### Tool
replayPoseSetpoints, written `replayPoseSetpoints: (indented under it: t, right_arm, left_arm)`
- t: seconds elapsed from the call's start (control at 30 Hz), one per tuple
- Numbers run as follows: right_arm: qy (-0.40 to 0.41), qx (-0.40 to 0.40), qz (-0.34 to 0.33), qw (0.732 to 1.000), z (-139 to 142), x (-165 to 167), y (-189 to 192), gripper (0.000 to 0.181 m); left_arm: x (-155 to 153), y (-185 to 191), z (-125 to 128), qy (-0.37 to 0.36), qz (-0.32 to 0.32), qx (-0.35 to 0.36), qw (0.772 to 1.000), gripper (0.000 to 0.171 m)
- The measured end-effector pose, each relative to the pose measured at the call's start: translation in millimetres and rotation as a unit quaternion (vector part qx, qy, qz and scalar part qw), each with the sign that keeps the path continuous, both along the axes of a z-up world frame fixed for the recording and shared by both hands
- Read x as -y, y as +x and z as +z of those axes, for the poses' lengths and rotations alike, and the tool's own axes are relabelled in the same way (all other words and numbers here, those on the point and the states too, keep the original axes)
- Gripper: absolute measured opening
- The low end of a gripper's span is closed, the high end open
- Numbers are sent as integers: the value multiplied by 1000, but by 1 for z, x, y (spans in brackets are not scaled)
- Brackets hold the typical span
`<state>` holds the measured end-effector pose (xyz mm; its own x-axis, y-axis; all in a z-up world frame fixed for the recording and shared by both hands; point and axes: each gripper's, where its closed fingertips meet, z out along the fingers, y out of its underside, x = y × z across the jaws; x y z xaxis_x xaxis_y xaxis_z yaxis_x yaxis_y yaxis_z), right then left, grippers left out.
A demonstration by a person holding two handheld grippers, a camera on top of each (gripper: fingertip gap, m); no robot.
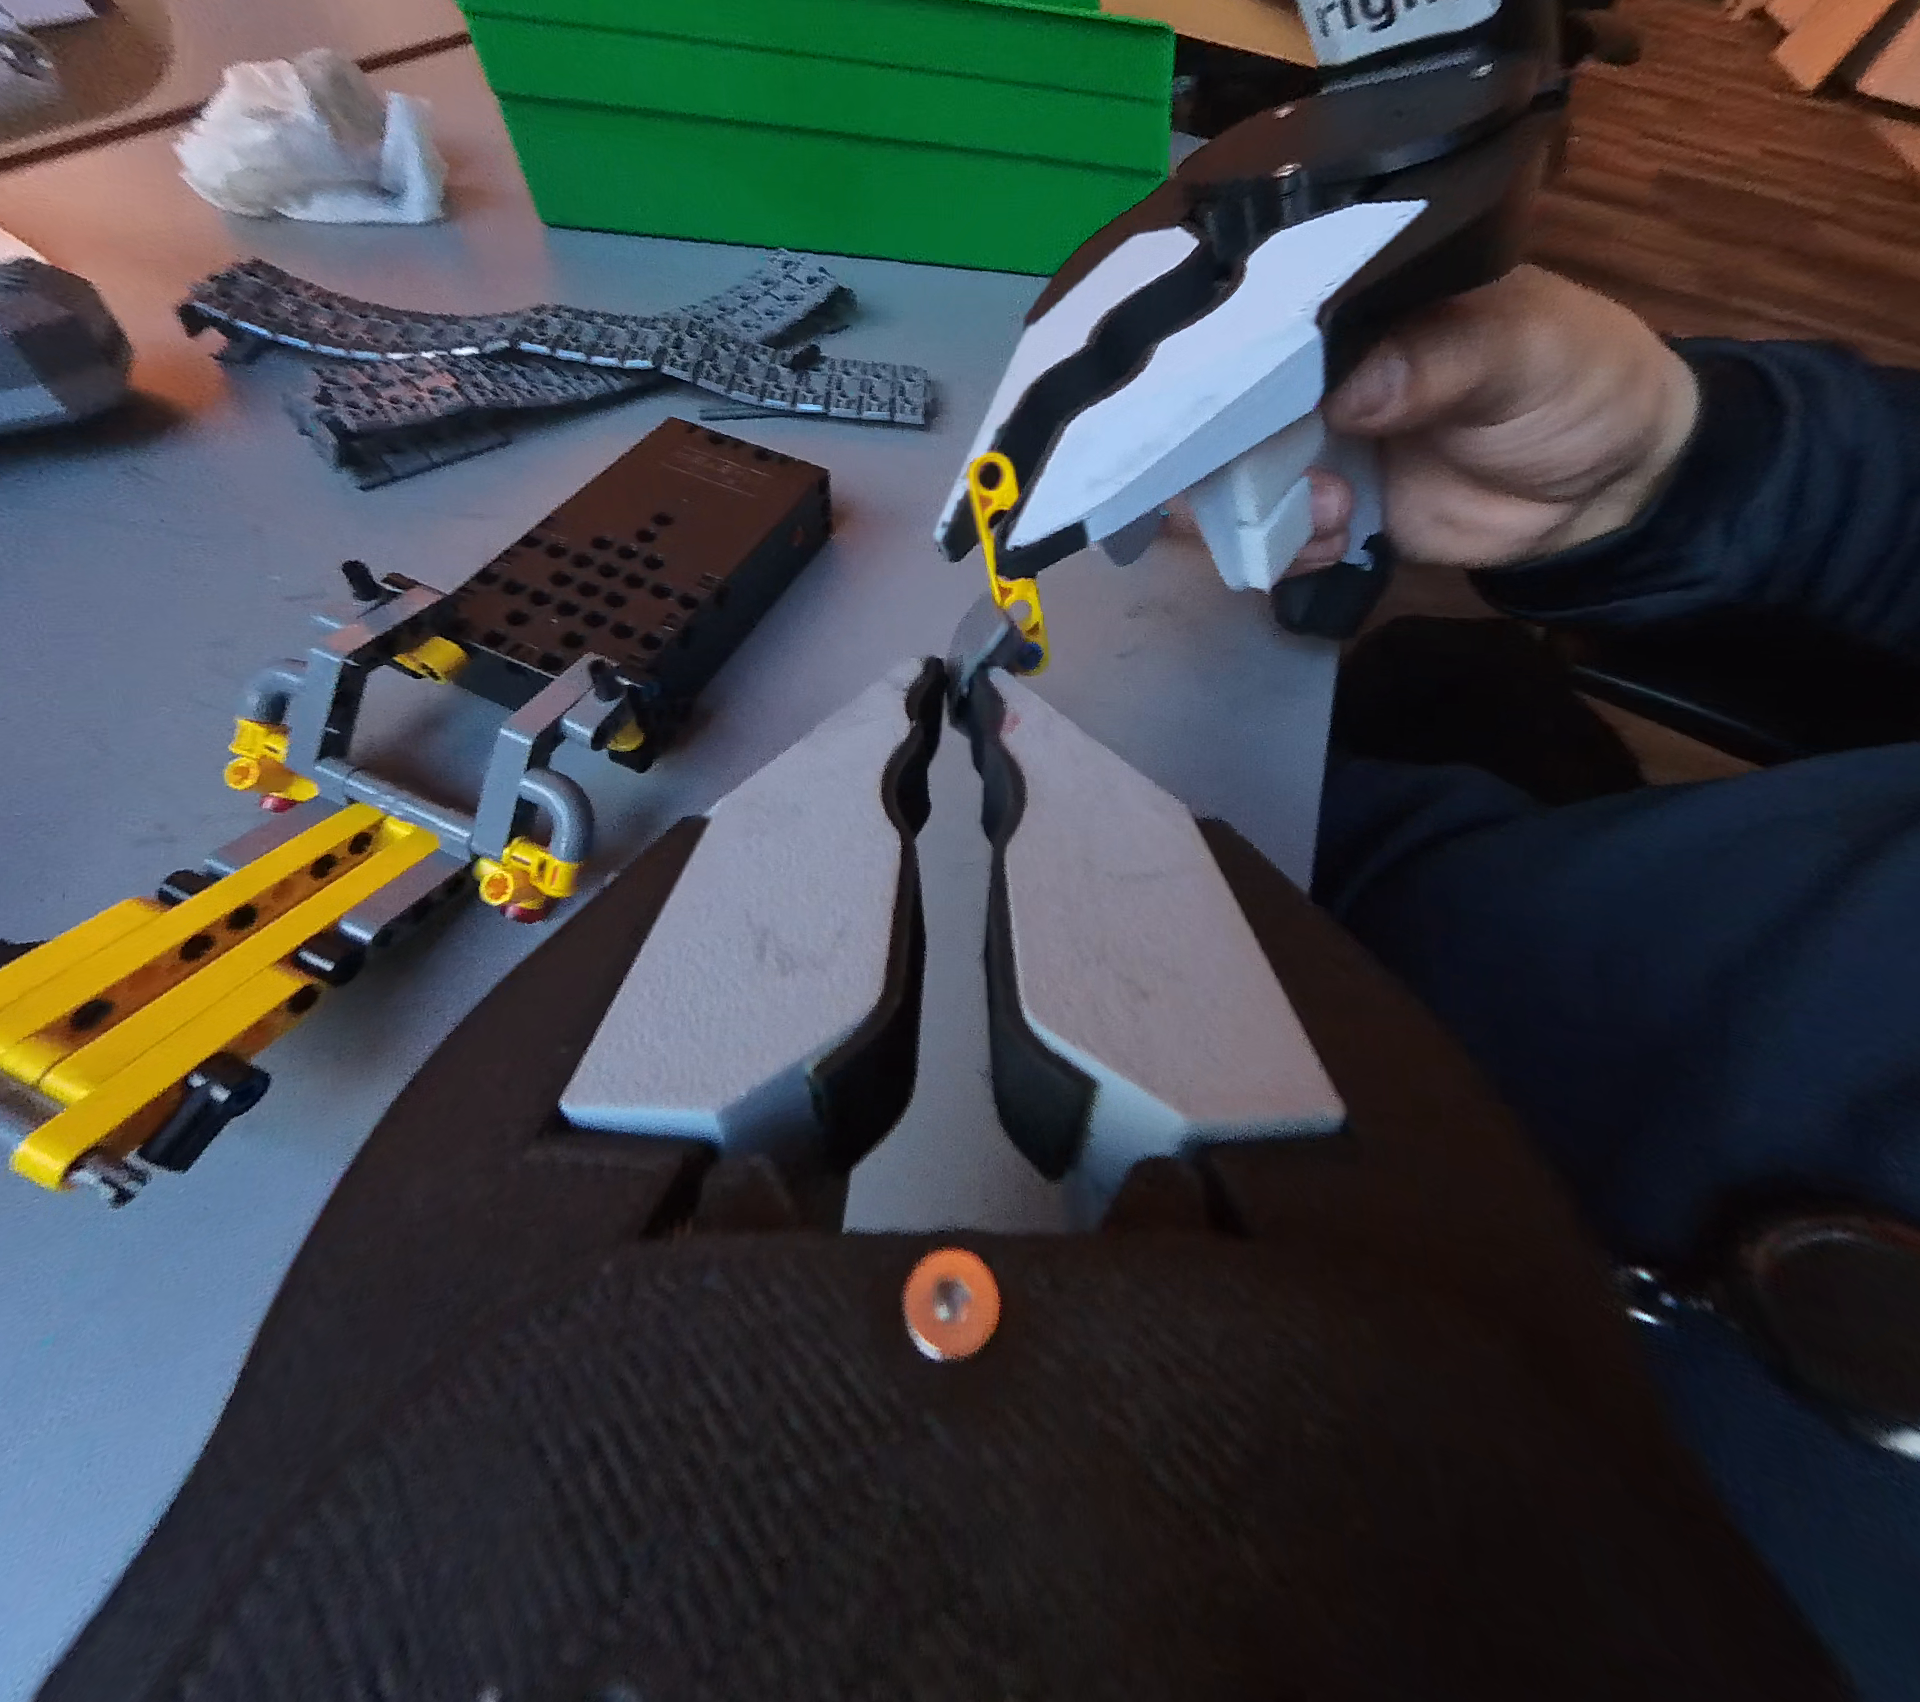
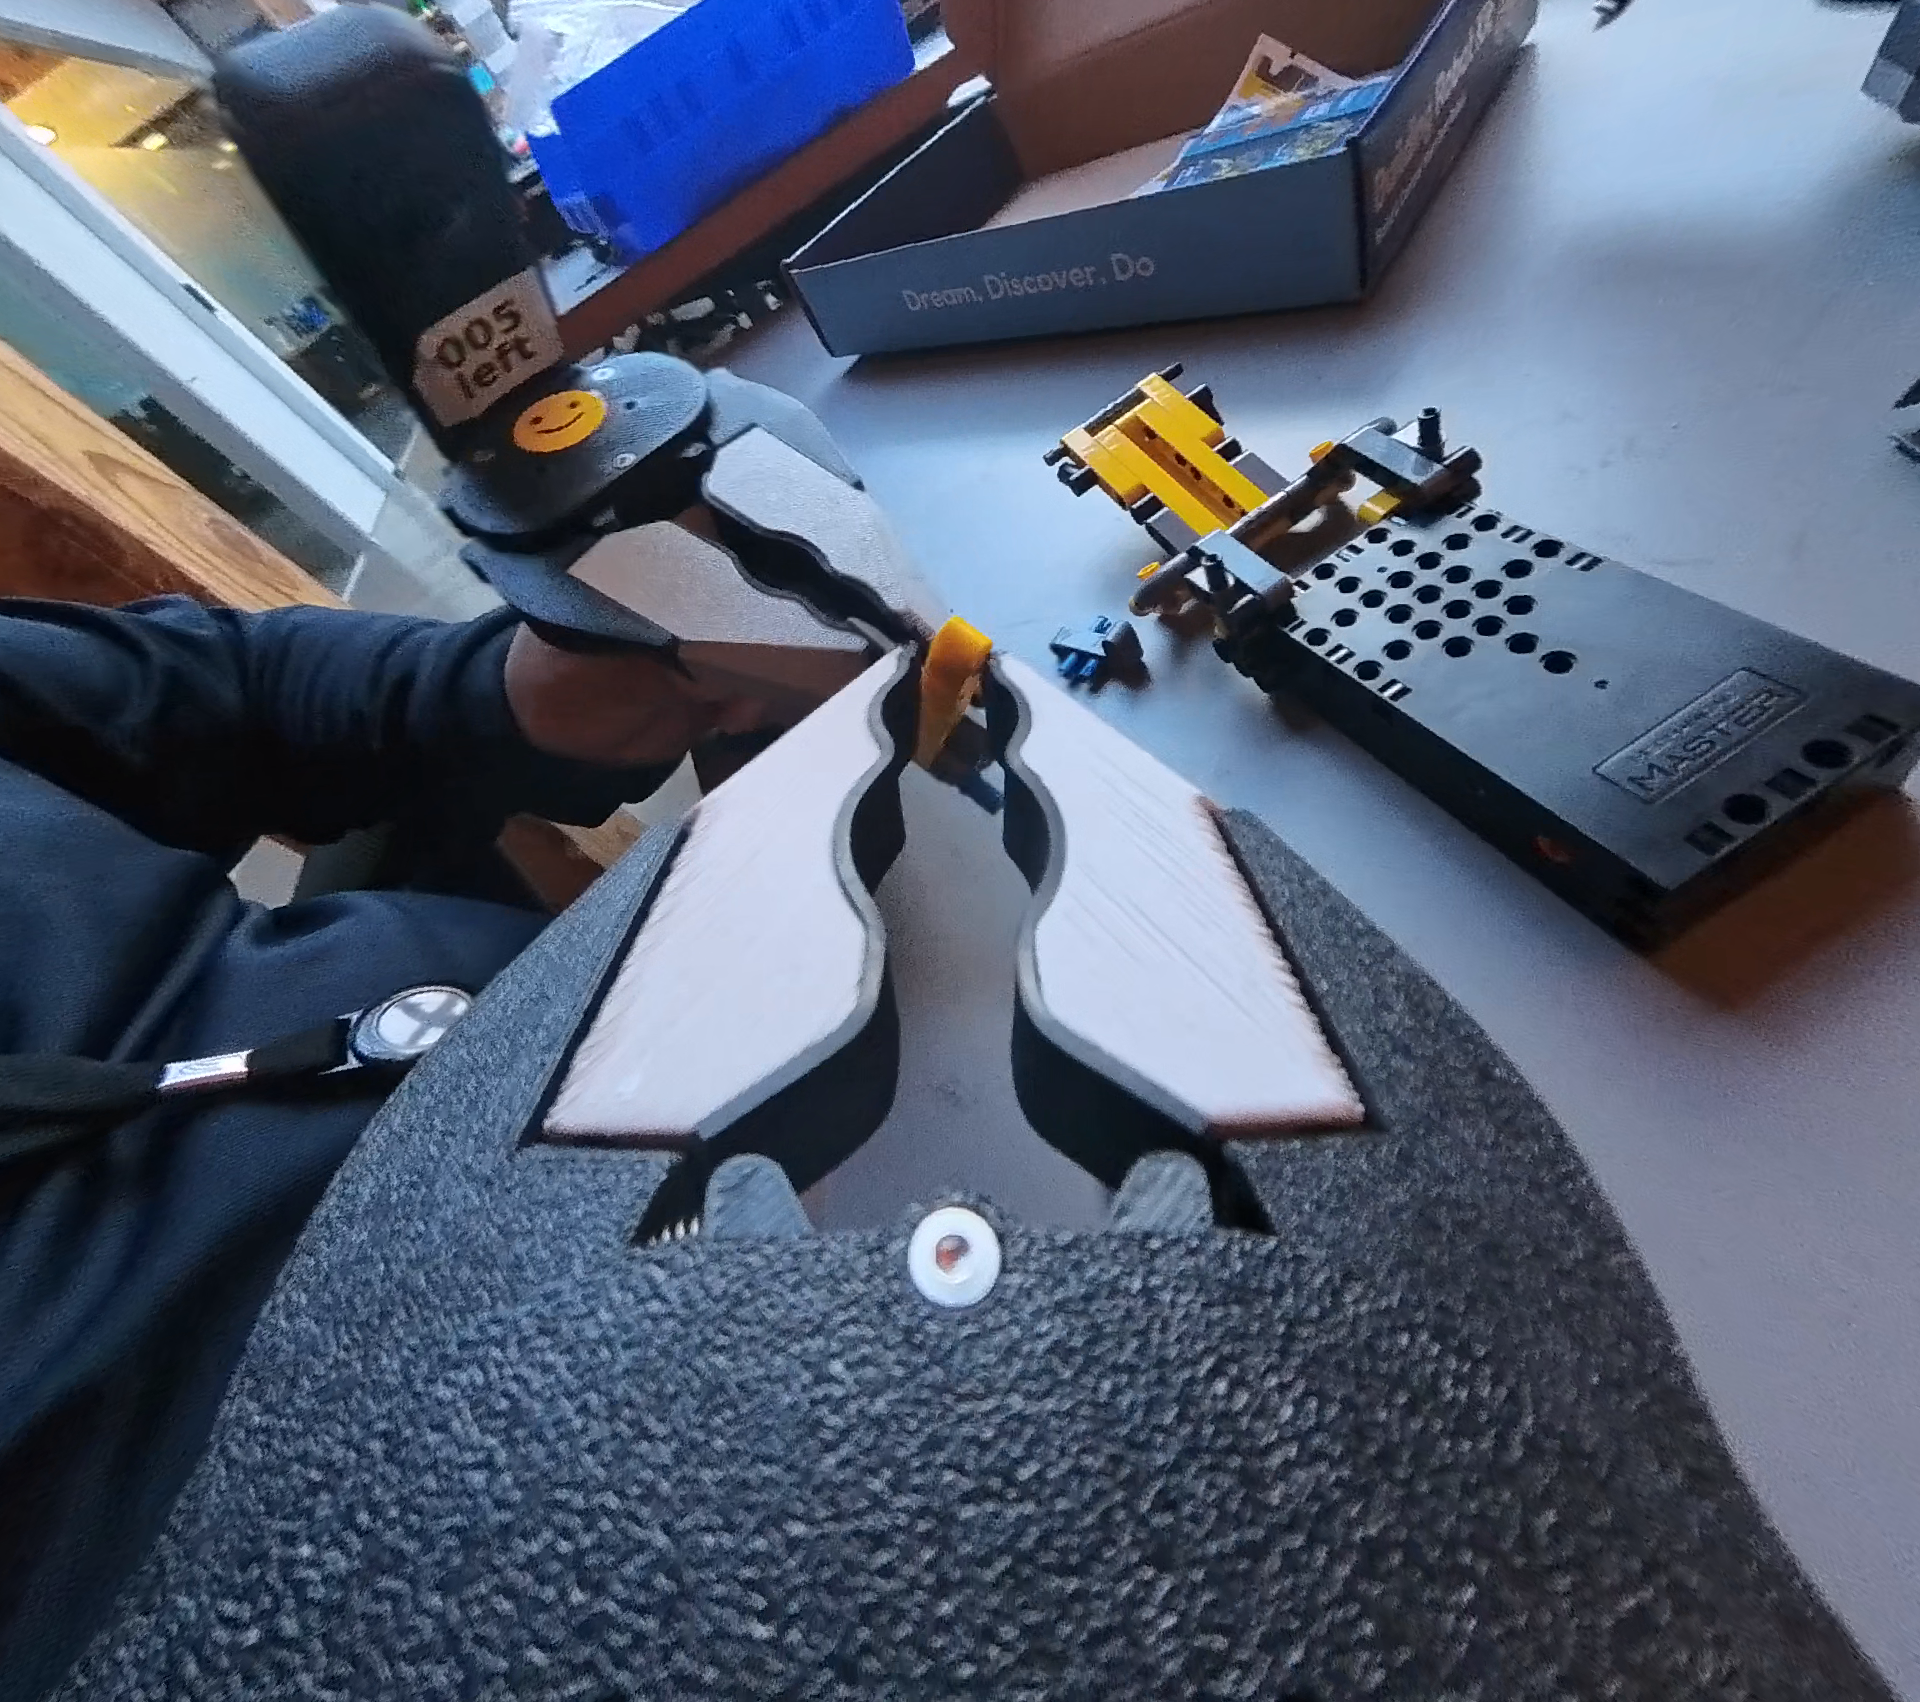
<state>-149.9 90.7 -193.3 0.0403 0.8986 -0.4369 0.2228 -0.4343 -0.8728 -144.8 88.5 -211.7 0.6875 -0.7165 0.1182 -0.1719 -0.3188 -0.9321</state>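
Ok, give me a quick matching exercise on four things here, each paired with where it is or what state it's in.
Things:
1. yellow beam
2. small grey piece
3. green bin
4. cardboard box

Places or states:
A. standing open on the table, lid up
B. pinched at the tips of the left gripper
C. behind the pile of black track links
D. clamped in the right gripper

Pairs: 1-D, 2-B, 3-C, 4-A

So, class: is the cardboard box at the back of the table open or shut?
Open. The cardboard box has its lid standing up behind it, and printed leaflets show inside the tray.
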Motion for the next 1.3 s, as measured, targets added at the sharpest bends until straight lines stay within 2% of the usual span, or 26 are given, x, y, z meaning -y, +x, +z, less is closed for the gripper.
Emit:
replayPoseSetpoints:
  t: [0.23,0.4,0.57,0.77,0.97,1.0,1.07,1.13,1.17,1.3]
  right_arm:
    - [-23,-14,22,999,-3,1,-2,7]
    - [-34,-24,47,998,-1,7,-2,6]
    - [45,-22,51,997,2,12,-5,5]
    - [160,8,64,985,-3,16,-10,6]
    - [254,47,75,963,-9,19,-17,5]
    - [260,41,98,960,-8,26,-19,5]
    - [278,13,156,948,-1,57,-29,5]
    - [351,54,121,927,2,45,-31,5]
    - [362,62,97,925,6,33,-29,5]
    - [274,20,48,960,23,0,-14,5]
  left_arm:
    - [1,0,-5,-13,-25,-11,1000,3]
    - [6,-1,-5,-53,-54,28,997,1]
    - [6,-3,-5,-105,-51,80,990,1]
    - [7,-5,-12,-129,-50,71,988,1]
    - [7,-9,-19,-141,-49,49,988,1]
    - [9,-5,-21,-147,-61,46,986,0]
    - [16,5,-39,-175,-80,-18,981,1]
    - [5,-4,-26,-146,-51,22,988,0]
    - [1,-12,-26,-146,-37,26,988,1]
    - [-7,-26,-24,-147,-12,41,988,0]
